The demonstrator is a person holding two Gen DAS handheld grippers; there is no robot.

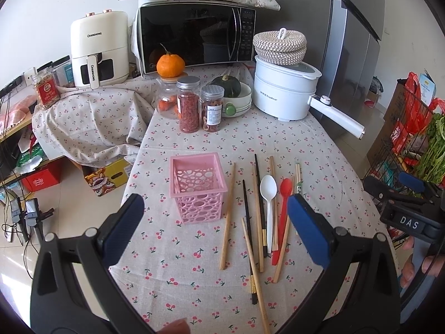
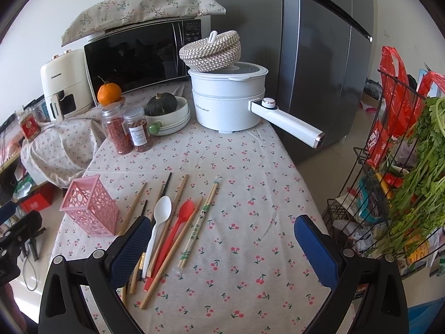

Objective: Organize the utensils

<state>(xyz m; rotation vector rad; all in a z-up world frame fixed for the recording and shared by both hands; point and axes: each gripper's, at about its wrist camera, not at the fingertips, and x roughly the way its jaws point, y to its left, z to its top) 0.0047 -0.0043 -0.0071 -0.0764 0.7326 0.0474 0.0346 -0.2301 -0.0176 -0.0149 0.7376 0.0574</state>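
A pink perforated utensil holder (image 1: 198,188) (image 2: 90,205) stands upright and empty on the cherry-print tablecloth (image 1: 172,264). To its right lie a white spoon (image 1: 268,194) (image 2: 160,217), a red spoon (image 1: 283,203) (image 2: 180,220), several wooden chopsticks (image 1: 228,217) (image 2: 167,250), black chopsticks (image 1: 260,206) and a wrapped chopstick pair (image 2: 198,222). My left gripper (image 1: 215,208) is open and empty, above the table near the holder. My right gripper (image 2: 222,231) is open and empty, just right of the utensils; it also shows in the left wrist view (image 1: 408,203).
At the back stand jars (image 1: 189,104), a white electric pot (image 1: 283,91) with a long handle, a squash in a bowl (image 1: 230,87), a microwave (image 1: 194,37) and an air fryer (image 1: 98,48). A wire basket of greens (image 2: 403,172) stands right of the table. A fridge (image 2: 319,55) is behind.
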